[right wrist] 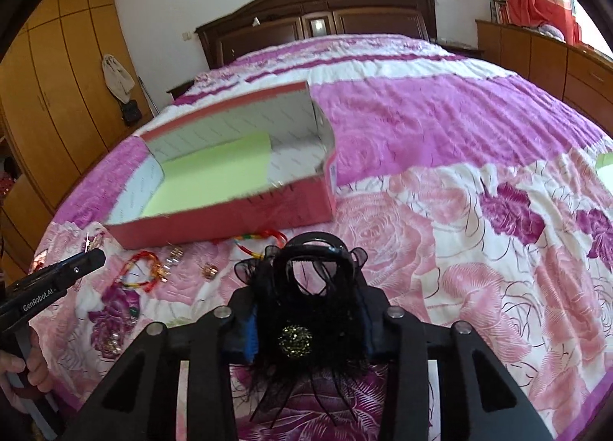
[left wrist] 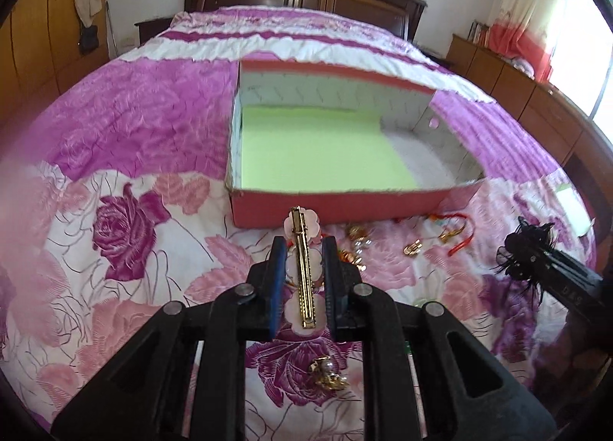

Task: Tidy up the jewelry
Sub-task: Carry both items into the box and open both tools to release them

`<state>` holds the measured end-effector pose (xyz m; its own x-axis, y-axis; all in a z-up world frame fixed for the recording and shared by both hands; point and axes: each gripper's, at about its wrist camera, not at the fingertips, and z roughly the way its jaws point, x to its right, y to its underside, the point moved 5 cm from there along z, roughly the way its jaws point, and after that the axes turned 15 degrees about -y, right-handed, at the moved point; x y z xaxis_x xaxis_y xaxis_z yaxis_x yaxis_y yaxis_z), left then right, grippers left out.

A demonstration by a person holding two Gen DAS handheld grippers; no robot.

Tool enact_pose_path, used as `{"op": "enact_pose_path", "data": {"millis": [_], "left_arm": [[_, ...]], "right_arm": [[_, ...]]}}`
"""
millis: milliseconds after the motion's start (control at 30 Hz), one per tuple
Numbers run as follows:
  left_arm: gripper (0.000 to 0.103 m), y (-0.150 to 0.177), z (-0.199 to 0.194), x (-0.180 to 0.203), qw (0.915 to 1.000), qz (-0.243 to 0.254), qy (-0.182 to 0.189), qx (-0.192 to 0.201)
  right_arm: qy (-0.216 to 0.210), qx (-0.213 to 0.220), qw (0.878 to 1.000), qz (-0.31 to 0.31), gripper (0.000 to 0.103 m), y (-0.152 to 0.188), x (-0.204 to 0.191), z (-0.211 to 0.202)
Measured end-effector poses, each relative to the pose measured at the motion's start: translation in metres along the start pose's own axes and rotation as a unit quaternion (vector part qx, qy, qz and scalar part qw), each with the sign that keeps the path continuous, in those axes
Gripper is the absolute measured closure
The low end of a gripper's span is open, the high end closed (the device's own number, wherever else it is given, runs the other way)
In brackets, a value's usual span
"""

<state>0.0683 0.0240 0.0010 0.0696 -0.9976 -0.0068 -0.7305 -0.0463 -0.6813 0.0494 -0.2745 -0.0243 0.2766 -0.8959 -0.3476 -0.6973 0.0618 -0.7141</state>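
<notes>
The left claw (left wrist: 302, 268) is clamped on a long gold-backed hair clip with pale pink shell flowers (left wrist: 302, 268), its long axis pointing straight at the open red cardboard box (left wrist: 345, 207) just ahead. The right claw (right wrist: 312, 287), farther from the box, grips a black feathered hair claw-clip (right wrist: 312, 310). "GenRobot.AI" is printed on the left tool.

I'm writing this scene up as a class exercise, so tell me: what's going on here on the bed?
A person is sorting jewelry on a floral bedspread, a pair of tongs in each hand. The left tongs grip a pink flower hair clip with a gold bar. The right tongs hold a black feathered hair claw. Both are in front of an open pink box lined with green paper; nothing shows inside it. Loose earrings and red cord bracelets lie on the bedspread.
</notes>
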Motion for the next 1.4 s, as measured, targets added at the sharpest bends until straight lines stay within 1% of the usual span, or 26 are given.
{"op": "enact_pose_path", "data": {"millis": [133,433,667,833,933,1000,1233,1400], "left_arm": [[0.093,-0.011,-0.009,-0.005,0.9999,-0.007,0.003,0.015],[0.093,-0.041,-0.016,-0.002,0.9984,0.001,0.001,0.056],[0.093,-0.073,-0.008,0.002,0.9962,0.011,-0.002,0.087],[0.093,-0.091,0.009,0.005,0.9956,0.011,-0.005,0.093],[0.093,-0.098,0.024,0.008,0.9954,0.014,-0.009,0.094],[0.093,-0.101,0.038,0.010,0.9957,0.017,-0.018,0.090],[0.093,-0.107,0.090,0.013,0.9987,0.010,-0.021,0.046],[0.093,-0.107,0.116,0.017,0.9990,0.022,-0.032,0.021]], "right_arm": [[-0.012,0.014,1.000,-0.013,0.062,-0.007,-0.012,-0.009],[-0.034,0.036,0.998,-0.044,0.062,-0.037,-0.035,-0.014],[-0.043,0.050,0.995,-0.078,0.062,-0.073,-0.052,-0.001],[-0.049,0.051,0.995,-0.076,0.062,-0.099,-0.051,0.022],[-0.051,0.043,0.995,-0.068,0.062,-0.112,-0.047,0.041],[-0.047,0.036,0.996,-0.067,0.062,-0.118,-0.044,0.053],[-0.034,0.000,0.999,-0.039,0.062,-0.129,-0.020,0.107],[-0.018,-0.024,0.999,-0.023,0.062,-0.128,-0.001,0.137]]}}
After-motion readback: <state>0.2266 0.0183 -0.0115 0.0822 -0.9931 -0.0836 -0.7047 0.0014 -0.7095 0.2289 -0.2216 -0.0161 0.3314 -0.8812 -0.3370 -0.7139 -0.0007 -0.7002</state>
